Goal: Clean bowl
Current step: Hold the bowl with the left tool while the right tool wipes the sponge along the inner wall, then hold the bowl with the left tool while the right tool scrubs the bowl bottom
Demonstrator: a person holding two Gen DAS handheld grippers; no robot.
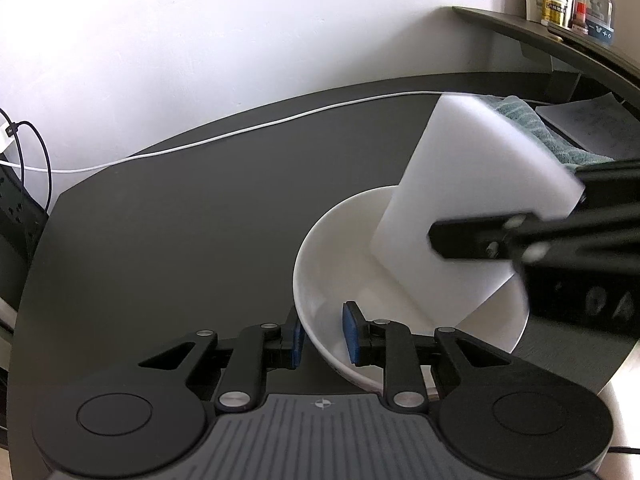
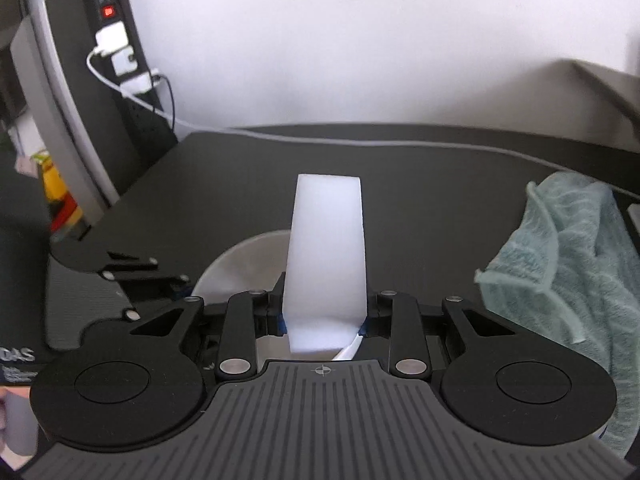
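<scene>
Dark table: bowl rim apparently between left gripper pads.

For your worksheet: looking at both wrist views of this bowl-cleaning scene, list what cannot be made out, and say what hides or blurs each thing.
- Bowl: its right part is hidden by the sponge in the left wrist view.
- Right tongs: motion-blurred in the left wrist view.
- Shelf jars: labels too small to read.
- Bowl interior in the right wrist view: mostly behind the sponge and right tongs.
- Towel: cut off by the right edge.
</scene>
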